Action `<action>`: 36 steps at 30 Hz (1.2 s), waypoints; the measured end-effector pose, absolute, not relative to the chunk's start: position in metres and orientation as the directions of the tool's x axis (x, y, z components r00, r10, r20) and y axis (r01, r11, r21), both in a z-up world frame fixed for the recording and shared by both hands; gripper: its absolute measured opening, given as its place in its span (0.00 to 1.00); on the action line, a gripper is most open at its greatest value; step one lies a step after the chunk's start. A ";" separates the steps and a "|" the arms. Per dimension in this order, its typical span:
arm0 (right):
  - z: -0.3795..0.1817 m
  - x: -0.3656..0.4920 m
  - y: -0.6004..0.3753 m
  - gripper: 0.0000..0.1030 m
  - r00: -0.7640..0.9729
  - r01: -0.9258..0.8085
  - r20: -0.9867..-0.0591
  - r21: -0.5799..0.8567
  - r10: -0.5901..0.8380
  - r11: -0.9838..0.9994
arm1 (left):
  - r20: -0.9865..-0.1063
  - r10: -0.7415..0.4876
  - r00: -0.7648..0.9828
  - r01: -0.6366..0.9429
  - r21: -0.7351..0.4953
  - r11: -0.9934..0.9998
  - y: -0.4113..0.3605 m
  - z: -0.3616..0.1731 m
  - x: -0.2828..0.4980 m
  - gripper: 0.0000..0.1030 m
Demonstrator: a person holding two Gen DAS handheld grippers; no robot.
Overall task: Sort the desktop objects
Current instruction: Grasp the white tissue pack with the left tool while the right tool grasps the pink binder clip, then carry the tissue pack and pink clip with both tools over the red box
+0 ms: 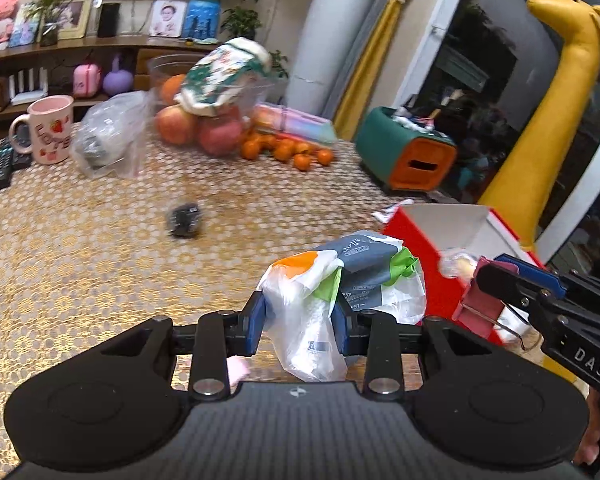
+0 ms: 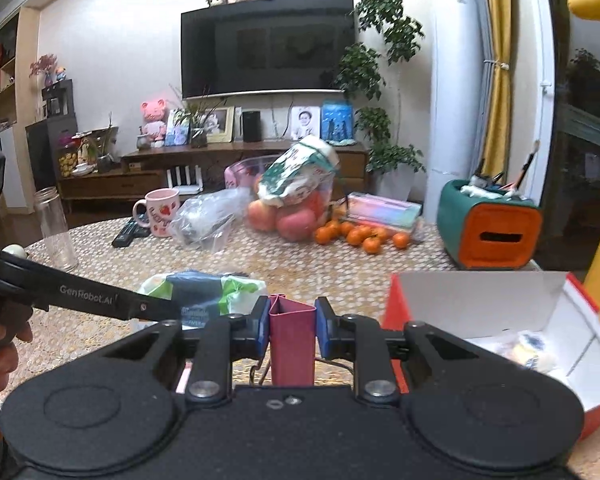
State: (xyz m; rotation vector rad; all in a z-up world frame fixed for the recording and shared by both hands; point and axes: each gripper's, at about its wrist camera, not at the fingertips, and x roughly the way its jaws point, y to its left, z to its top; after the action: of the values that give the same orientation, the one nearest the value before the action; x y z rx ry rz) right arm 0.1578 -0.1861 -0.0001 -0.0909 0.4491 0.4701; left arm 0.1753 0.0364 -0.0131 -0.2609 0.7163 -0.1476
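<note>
Pinching crumpled plastic bag (image 1: 342, 280) between blue pads, left gripper (image 1: 300, 320) carries it above patterned table (image 1: 100, 248); bag bulges past fingertips. Right gripper (image 2: 292, 320) jaws clamped on pink binder clip (image 2: 292, 344), clip upright between pads, beside open red box (image 2: 500, 320).

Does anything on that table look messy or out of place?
Yes. Small oranges lie loose on the table beside the clear fruit tub instead of in it, and a patterned packet sits tilted across its rim.
</note>
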 end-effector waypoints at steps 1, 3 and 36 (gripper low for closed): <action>0.002 0.157 -0.191 0.22 0.801 -0.452 -0.433 0.013 0.413 0.892 | -0.625 -0.228 0.746 0.056 -0.283 0.957 0.030 -0.010 0.175 0.32; 0.007 0.156 -0.200 0.22 0.811 -0.445 -0.422 0.004 0.405 0.896 | -0.620 -0.242 0.746 0.078 -0.280 0.957 0.020 -0.005 0.175 0.32; 0.003 0.197 -0.355 0.22 0.887 -0.185 -0.426 0.021 0.176 0.983 | -0.643 -0.330 0.691 0.324 -0.133 0.937 -0.157 0.014 0.263 0.32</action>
State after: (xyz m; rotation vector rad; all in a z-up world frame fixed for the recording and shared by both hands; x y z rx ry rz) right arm 0.1971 -0.3548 0.0033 -0.0199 0.4411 0.1876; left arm 0.2634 -0.1572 0.0144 -0.0094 0.7203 -0.3656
